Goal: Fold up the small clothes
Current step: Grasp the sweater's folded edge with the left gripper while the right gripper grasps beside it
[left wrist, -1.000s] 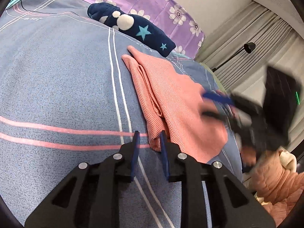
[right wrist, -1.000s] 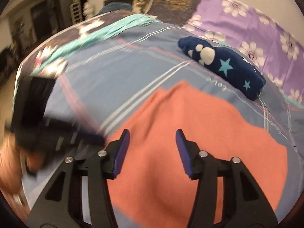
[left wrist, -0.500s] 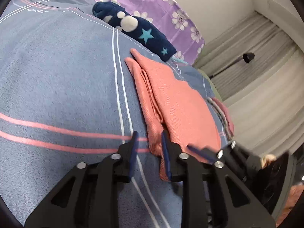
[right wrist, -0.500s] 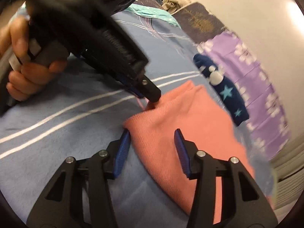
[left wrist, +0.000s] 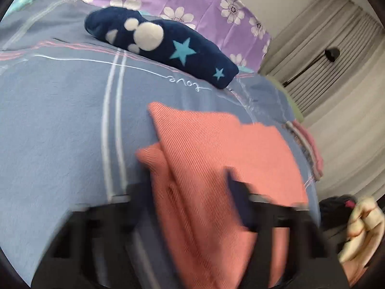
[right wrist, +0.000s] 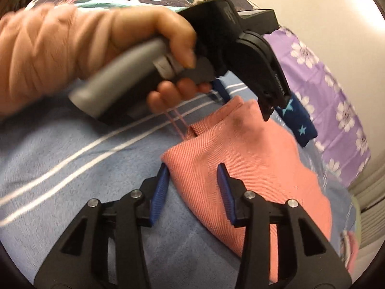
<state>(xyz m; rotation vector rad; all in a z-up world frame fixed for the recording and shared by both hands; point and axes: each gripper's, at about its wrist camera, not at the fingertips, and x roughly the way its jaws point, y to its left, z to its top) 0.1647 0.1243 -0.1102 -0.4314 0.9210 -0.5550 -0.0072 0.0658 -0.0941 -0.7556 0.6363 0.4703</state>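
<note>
A salmon-orange cloth [left wrist: 216,149] lies folded lengthwise on the blue striped bedspread [left wrist: 60,120]. My left gripper [left wrist: 187,183] is blurred, its jaws apart over the cloth's folded left edge. In the right wrist view the left gripper [right wrist: 245,108] hovers at the far end of the cloth [right wrist: 252,163], held by a person's hand [right wrist: 120,36]. My right gripper [right wrist: 192,168] is open astride the cloth's near corner; one pad is at the edge and the other is over the fabric.
A navy plush piece with stars and paw prints [left wrist: 168,45] lies beyond the cloth, before a purple flowered pillow [left wrist: 192,2]. A pink striped item [left wrist: 310,149] sits at the bed's right edge. Curtains and a floor lamp [left wrist: 332,53] stand beyond.
The left gripper has slid forward along the cloth toward its far end, and its jaws stand wider. The right gripper dropped to the near corner, and its jaws narrowed a little.
</note>
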